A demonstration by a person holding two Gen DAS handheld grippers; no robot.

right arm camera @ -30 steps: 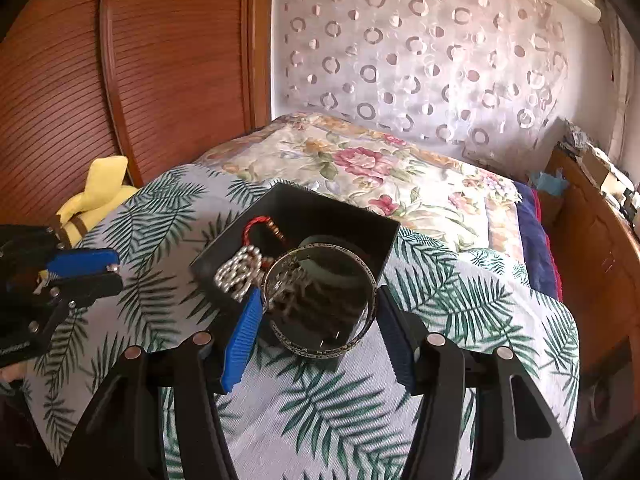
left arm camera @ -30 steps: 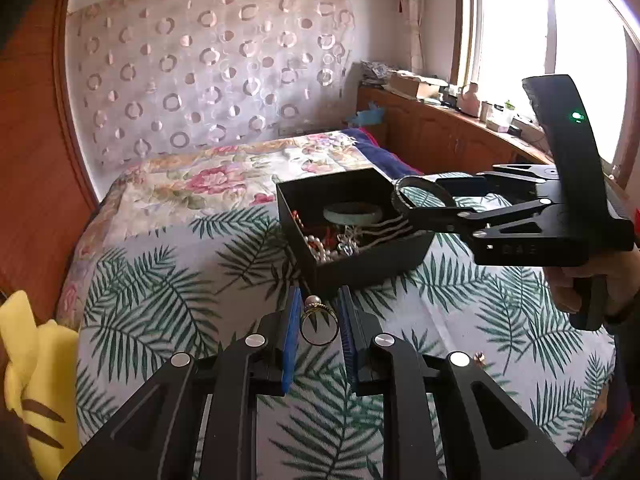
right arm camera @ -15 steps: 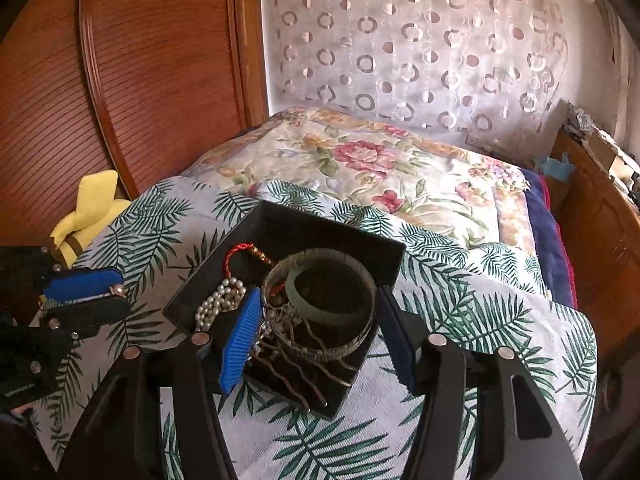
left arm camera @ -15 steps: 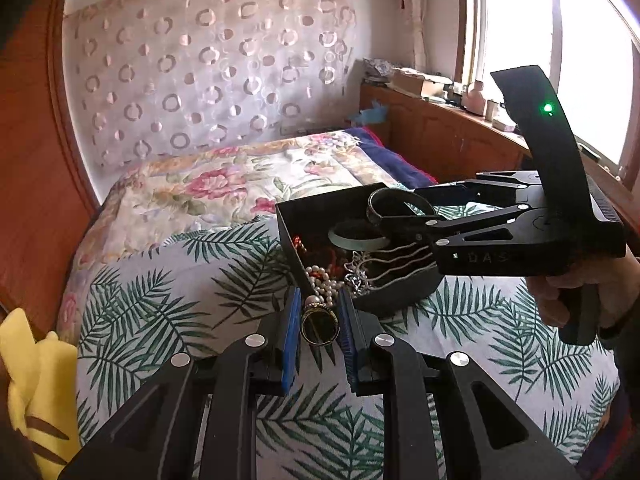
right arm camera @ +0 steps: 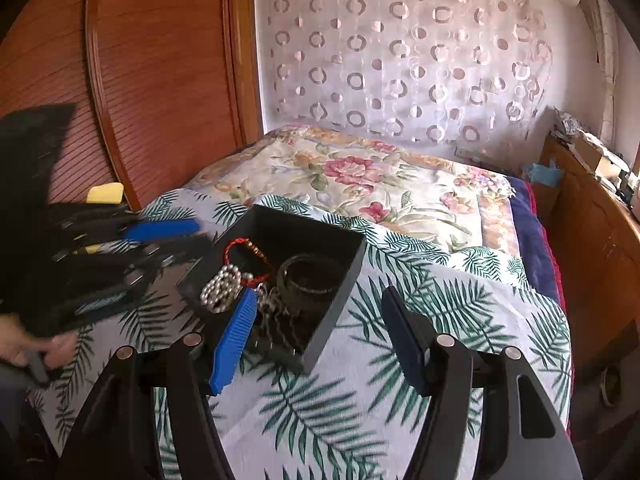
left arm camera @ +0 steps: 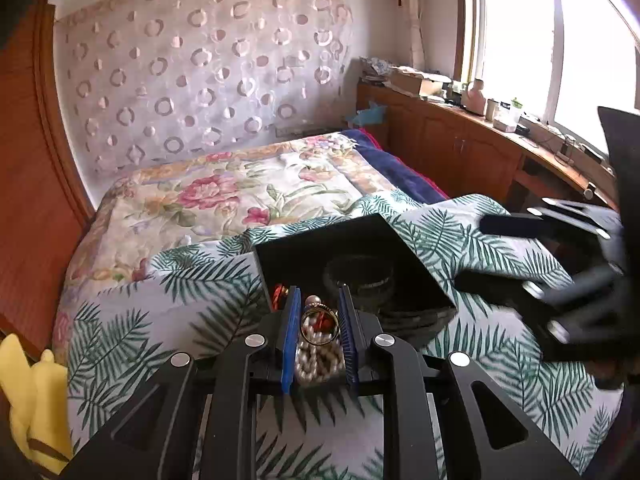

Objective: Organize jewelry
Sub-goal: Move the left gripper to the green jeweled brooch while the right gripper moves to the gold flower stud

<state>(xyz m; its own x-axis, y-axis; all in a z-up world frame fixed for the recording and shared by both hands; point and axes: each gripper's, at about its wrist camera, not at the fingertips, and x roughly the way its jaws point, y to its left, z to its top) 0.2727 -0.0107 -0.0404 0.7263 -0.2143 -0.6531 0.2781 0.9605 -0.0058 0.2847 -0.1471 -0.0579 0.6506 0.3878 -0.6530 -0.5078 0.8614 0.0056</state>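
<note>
The left gripper (left arm camera: 319, 328) pinches a small gold ring topped with a pale bead (left arm camera: 319, 326) between its blue ribbed pads, the narrow gap matching the ring's width. It hovers just over the near edge of the open black square box (left arm camera: 416, 276), so that the ring, once let go, should fall in among the other jewelry and not onto the bedspread.

The right gripper (right arm camera: 316, 340) has its jaws spread wide and holds nothing. It sits just beside the box's near corner, tips low over the white bedspread with green palm leaves (right arm camera: 440, 292); with nothing between its pads, it looks finished with its own delivery.

Inside the box, the dark round bangle (right arm camera: 310, 278) lies flat towards the right wall. A string of white pearls (right arm camera: 222, 288) is heaped at the left, and a red cord bracelet (right arm camera: 244, 254) curls behind it. Wavy dark hairpins (right arm camera: 280, 334) lie along the near wall.

Since the box is shallow and already crowded, the ring is probably best released low, over the pearls, where it should not bounce out.
</note>
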